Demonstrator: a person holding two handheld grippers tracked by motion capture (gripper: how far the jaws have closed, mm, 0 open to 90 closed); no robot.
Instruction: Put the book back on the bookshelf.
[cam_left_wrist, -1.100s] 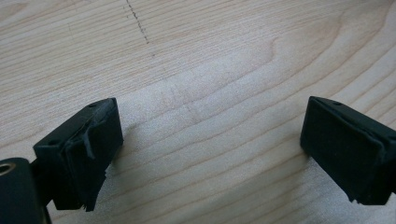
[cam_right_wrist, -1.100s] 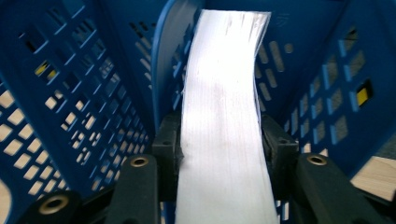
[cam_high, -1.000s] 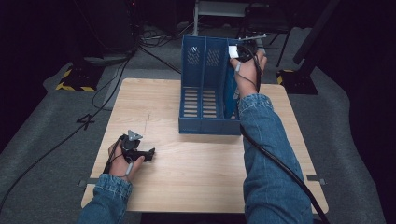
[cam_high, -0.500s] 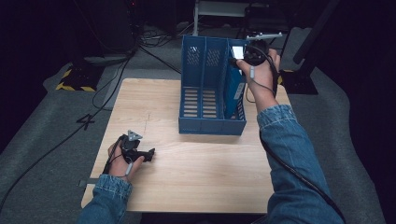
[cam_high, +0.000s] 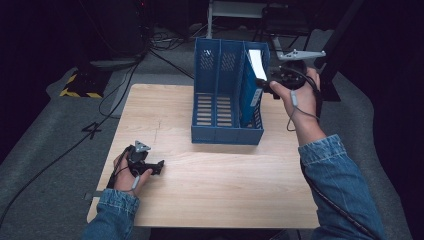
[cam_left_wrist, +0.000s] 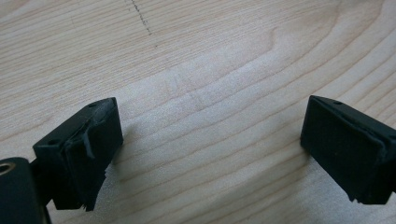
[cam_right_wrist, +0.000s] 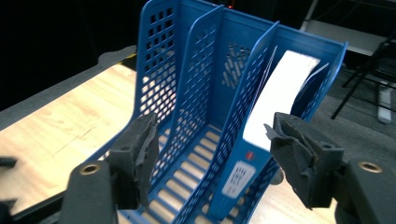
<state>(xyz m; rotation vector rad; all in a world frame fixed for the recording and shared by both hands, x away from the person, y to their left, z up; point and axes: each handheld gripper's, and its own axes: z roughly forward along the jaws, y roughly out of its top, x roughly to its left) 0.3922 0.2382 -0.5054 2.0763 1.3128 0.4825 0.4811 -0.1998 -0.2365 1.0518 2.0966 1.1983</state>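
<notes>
**Blue binder stands in the rack's right-hand slot, both grippers empty**

Nearest the person, the left gripper (cam_high: 159, 167) lies low over the front left part of the wooden table (cam_high: 225, 190), held in the left hand (cam_high: 127, 172), which comes out of a denim sleeve (cam_high: 112, 215). In the left gripper view its two black jaws stand wide apart, with bare wood grain between them and a thin dark scratch (cam_left_wrist: 140, 18) in the tabletop beyond.

Farther back, towards the far edge of the table, stands a blue three-slot file rack (cam_high: 215, 100) with slatted floor and perforated walls. Its left and middle slots hold nothing. In the right-hand slot a blue binder (cam_high: 250, 85) stands upright on its edge, leaning lightly against the wall, its white page block (cam_high: 257, 62) facing up and a small white label (cam_right_wrist: 237, 177) low on its spine.

Just beside the rack's right wall, raised above the table edge, is the right gripper (cam_high: 274, 86) in the right hand (cam_high: 300, 95), a grey three-cornered plate (cam_high: 300, 54) on top. Its jaws have just been opening; in the right gripper view they stand apart with worn foam pads (cam_right_wrist: 140, 149), framing the rack and binder farther off but pressing on neither. Nothing lies between them.

Beyond the table are dark floor, loose cables (cam_high: 165, 42) and a yellow-and-black striped strip (cam_high: 75, 87).
</notes>
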